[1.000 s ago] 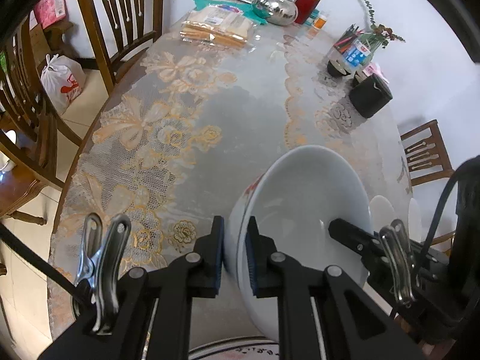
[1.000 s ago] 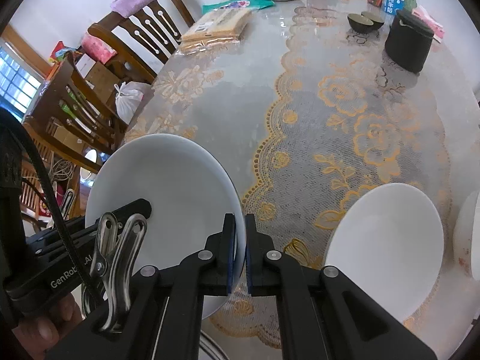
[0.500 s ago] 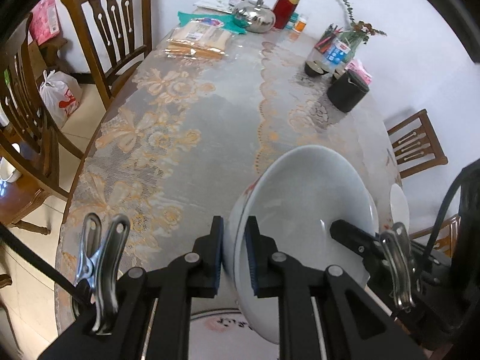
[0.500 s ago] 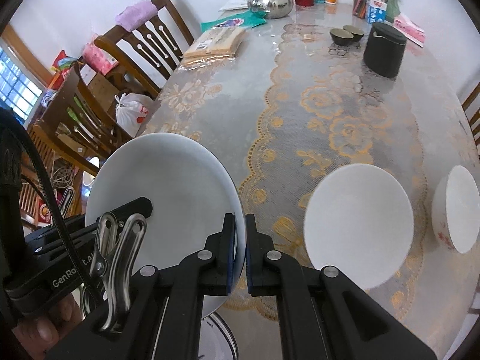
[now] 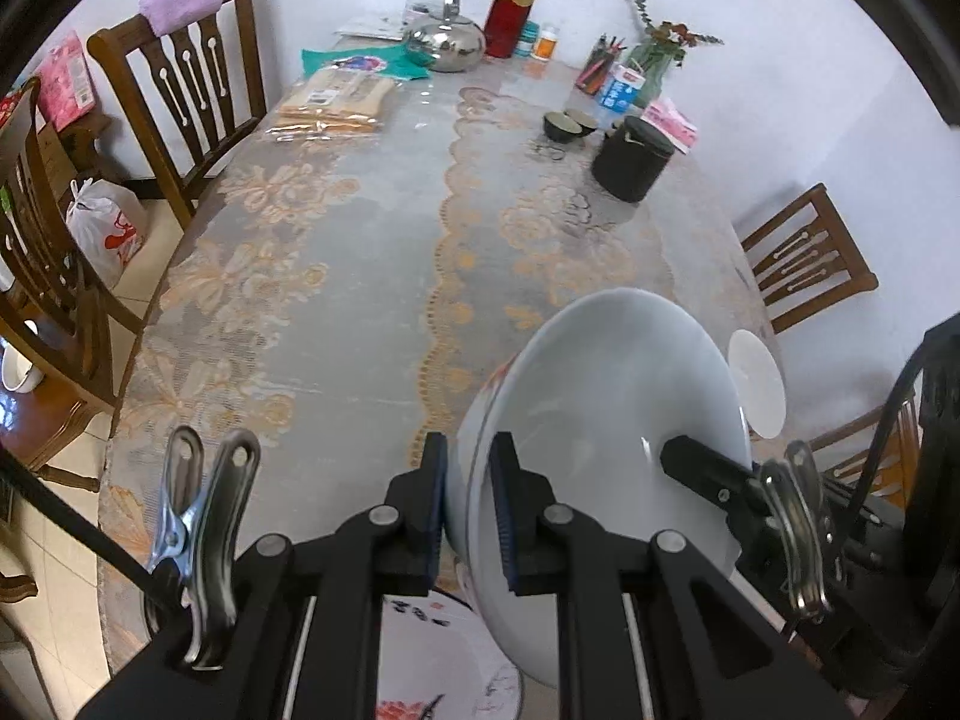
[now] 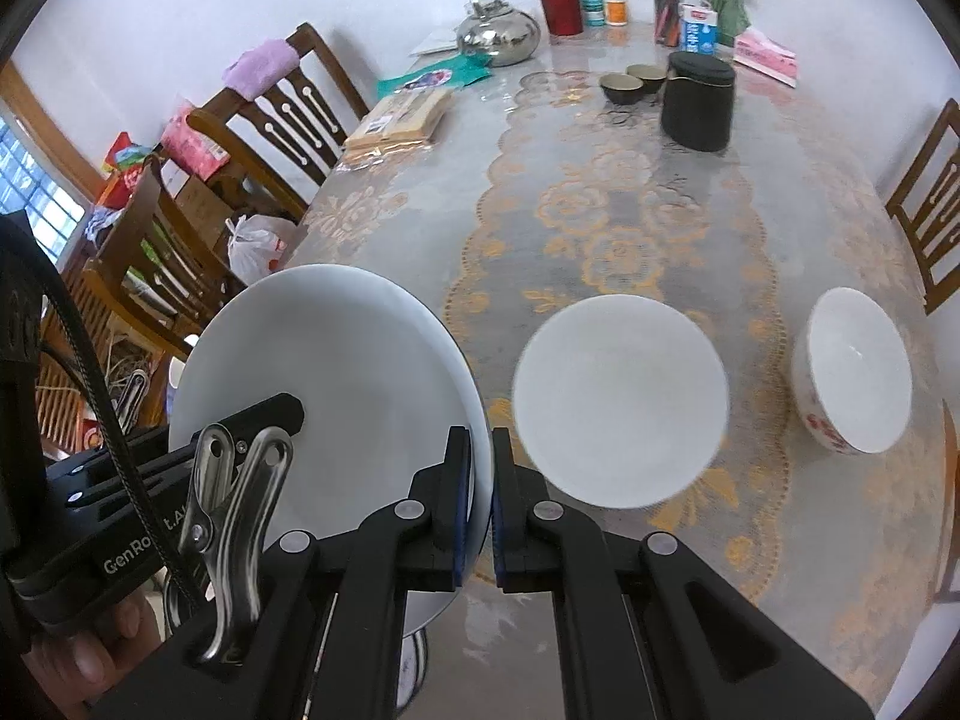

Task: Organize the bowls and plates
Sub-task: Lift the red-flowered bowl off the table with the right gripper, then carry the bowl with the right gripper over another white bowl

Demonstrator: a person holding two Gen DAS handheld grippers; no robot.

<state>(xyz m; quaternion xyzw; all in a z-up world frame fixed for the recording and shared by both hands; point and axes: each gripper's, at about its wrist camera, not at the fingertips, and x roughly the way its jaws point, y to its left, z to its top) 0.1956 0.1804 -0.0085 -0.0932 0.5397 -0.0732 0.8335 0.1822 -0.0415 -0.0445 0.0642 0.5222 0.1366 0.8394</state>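
Note:
A large white bowl (image 5: pixel 606 408) with red flowers on its outside hangs tilted above the lace-covered table (image 5: pixel 360 276), held from both sides. My left gripper (image 5: pixel 468 504) is shut on its left rim. My right gripper (image 6: pixel 480 480) is shut on the opposite rim of the same bowl (image 6: pixel 336 372). A white bowl (image 6: pixel 621 399) stands on the table just right of it, and a smaller red-flowered bowl (image 6: pixel 852 372) farther right. Under the held bowl lies a painted plate (image 5: pixel 432 660), partly hidden by my fingers.
At the far end stand a black canister (image 5: pixel 630 159), two dark cups (image 5: pixel 567 123), a steel kettle (image 5: pixel 450 42), a red bottle (image 5: pixel 510 12) and a packet of wafers (image 5: pixel 330 108). Wooden chairs (image 5: pixel 198 90) line the left side; another chair (image 5: pixel 804 258) is at the right.
Both grippers have risen together with the big bowl, drawing back from the table. More of the table shows, and the small flowered bowl has come into the right wrist view.

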